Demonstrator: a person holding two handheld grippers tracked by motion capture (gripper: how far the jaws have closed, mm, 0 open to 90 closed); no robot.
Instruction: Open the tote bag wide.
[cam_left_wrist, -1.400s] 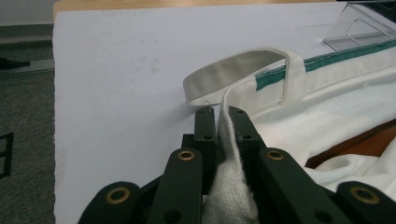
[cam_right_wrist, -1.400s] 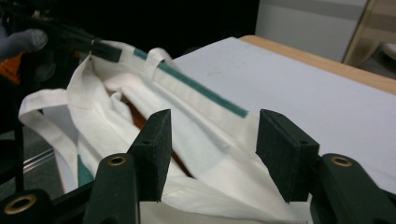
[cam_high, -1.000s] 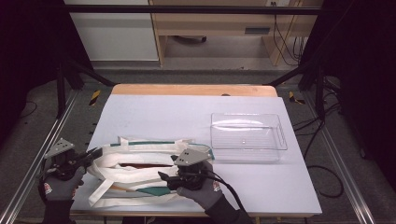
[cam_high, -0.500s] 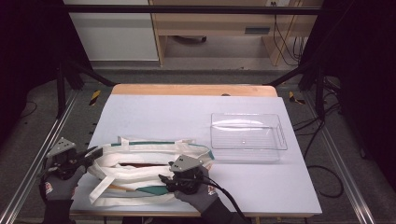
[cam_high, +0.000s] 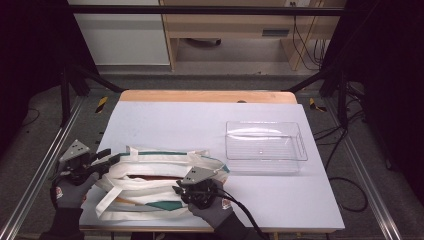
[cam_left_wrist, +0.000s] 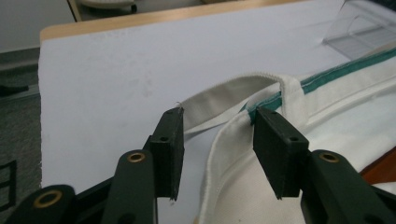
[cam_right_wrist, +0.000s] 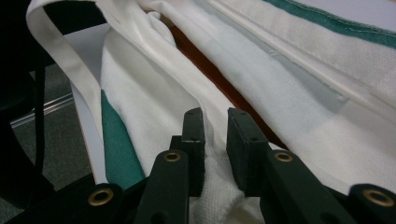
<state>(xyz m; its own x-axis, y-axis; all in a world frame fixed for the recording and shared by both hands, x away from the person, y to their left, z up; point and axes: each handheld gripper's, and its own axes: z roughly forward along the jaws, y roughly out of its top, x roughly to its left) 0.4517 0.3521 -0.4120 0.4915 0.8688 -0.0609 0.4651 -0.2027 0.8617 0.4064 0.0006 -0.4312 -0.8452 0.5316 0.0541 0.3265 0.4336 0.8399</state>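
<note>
Apparently the job in hand is spreading the mouth of the white canvas tote bag with green trim (cam_high: 150, 182), which lies flat along the near edge of the white table (cam_high: 200, 125), a reddish lining or item showing in its slit. Left tool (cam_left_wrist: 217, 140) has just been opening; its jaws stand apart astride the bag's rim beside a handle loop, pads off the cloth. Right tool (cam_right_wrist: 215, 147) has just been closing and pinches a fold of the near rim, likely to lift it. Clear plastic rectangular tray (cam_high: 265, 146) sits well apart, to the right.
</note>
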